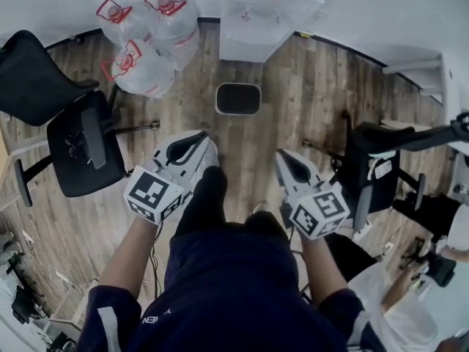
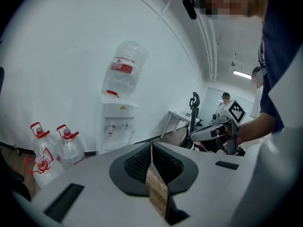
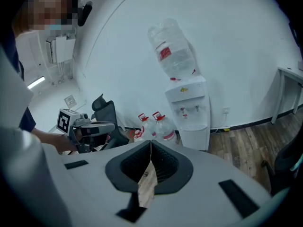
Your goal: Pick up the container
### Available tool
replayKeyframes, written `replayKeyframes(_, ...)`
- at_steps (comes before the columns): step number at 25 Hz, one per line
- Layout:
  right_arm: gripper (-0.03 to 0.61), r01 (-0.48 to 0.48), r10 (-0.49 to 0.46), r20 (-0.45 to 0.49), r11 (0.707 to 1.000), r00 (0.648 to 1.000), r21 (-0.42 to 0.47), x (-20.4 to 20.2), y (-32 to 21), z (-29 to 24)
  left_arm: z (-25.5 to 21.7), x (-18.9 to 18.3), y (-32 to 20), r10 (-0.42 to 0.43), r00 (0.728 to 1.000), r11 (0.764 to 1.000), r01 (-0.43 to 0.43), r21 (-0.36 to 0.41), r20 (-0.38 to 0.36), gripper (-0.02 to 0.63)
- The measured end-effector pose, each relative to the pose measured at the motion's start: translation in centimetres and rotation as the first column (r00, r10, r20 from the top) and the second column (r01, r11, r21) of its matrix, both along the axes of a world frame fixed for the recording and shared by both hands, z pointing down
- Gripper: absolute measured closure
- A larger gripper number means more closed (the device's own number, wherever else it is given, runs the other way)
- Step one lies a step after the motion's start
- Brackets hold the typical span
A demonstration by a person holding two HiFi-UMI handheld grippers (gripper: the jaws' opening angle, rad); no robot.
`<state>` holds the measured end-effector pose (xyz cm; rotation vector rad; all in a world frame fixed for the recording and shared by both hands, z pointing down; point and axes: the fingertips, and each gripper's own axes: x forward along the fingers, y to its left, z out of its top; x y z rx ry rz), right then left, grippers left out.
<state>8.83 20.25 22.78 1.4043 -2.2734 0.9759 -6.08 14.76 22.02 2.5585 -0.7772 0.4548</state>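
So both claws have nothing in them. The left claw (image 1: 207, 142) has its jaws pressed together on nothing, and it's the same deal for the right claw (image 1: 283, 157). The container, a dark rounded-rectangle bin with a pale rim (image 1: 238, 98) (I think it's a bin, hard to say from straight above), sits on the wooden plank floor (image 1: 308, 94). It's just in front of the white water dispenser (image 1: 264, 13) and apart from both claws. Three clear plastic water jugs with red handles (image 1: 143, 68) stand off to its left.

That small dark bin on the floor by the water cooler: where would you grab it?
Probably by the light rim of the container, on its near long side, coming down from above to pinch the wall inside and out. It stands upright, top apparently open, and only floor lies before that side.
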Motion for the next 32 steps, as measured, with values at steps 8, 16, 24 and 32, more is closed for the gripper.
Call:
replayKeyframes(8, 0.56, -0.063, 0.062, -0.016, 0.994, 0.998, -0.088, 0.1, -7.1, 6.0, 7.2, 0.3, -7.6, 0.048, 0.999, 0.995, -0.046, -0.09, 0.026, 0.581)
replayKeyframes(16, 0.56, -0.08, 0.072, -0.044, 0.976, 0.996, -0.202, 3.4, -12.2, 16.5, 17.2, 2.3, -13.1, 0.055, 0.994, 0.985, -0.038, -0.17, 0.098, 0.581)
replayKeyframes(24, 0.56, -0.061, 0.045, -0.054, 0.936, 0.997, -0.348, 6.3, -14.0, 33.9, 34.5, 5.0, -16.4, 0.078, 0.974, 0.969, -0.023, -0.245, 0.214, 0.58)
replayKeyframes(32, 0.452, -0.228, 0.182, -0.14, 0.84, 0.973, -0.493, 8.8, -14.3, 53.0, 52.5, 6.7, -18.1, 0.15, 0.941, 0.946, -0.048, -0.321, 0.304, 0.533)
